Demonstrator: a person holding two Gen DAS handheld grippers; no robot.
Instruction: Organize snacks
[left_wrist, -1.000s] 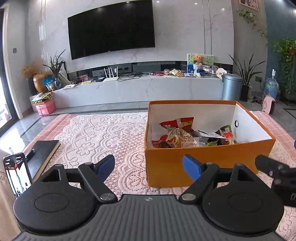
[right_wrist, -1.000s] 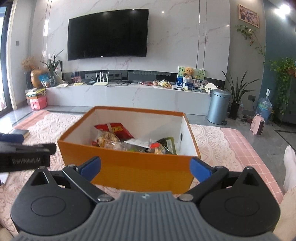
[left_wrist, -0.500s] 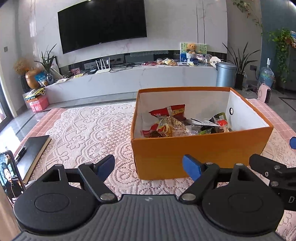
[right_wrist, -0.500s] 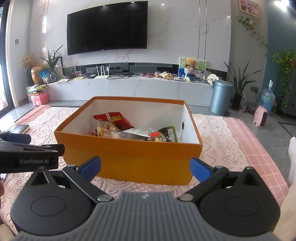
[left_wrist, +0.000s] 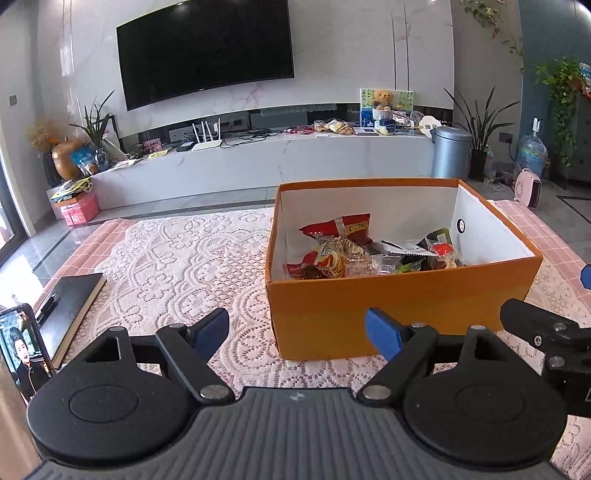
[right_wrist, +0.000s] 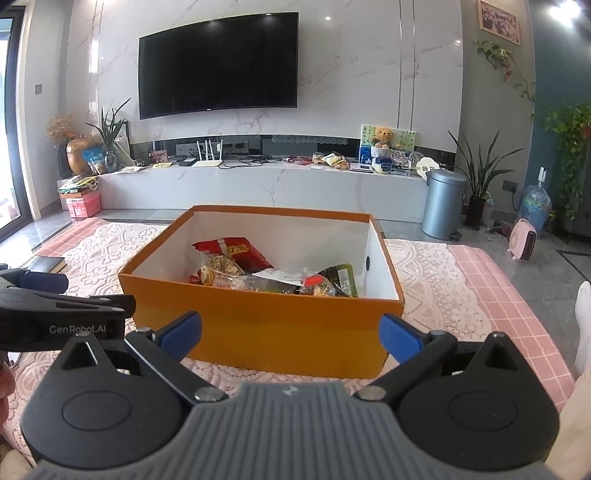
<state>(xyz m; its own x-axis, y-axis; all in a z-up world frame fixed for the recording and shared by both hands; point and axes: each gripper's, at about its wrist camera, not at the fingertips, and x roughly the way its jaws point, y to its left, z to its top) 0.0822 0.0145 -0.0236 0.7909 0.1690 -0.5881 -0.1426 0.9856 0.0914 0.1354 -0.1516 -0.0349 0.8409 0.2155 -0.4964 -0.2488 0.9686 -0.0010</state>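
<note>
A living room with a wall-mounted television (right_wrist: 218, 64) and a long marble console is lying behind a counter draped in a lace cloth (left_wrist: 177, 258). The left gripper (left_wrist: 297, 330) is hanging low over that cloth with its jaws spread wide and nothing between them; the right gripper (right_wrist: 290, 332) is hovering in the same state, wide apart and empty, just short of the near wall of the orange box (right_wrist: 295, 332). The box is sitting on the cloth directly ahead of both tools, nearer the right one. The snacks (left_wrist: 354, 254) are lying inside it in a loose heap, a red packet (right_wrist: 236, 253) leaning at the back and a dark green one (right_wrist: 343, 280) toward the right wall. No packet is showing on the cloth. By my reading, the gathering is looking done or nearly so. The next move is probably calling for a tidying reach over the rim, or a two-sided hold on the box.
</note>
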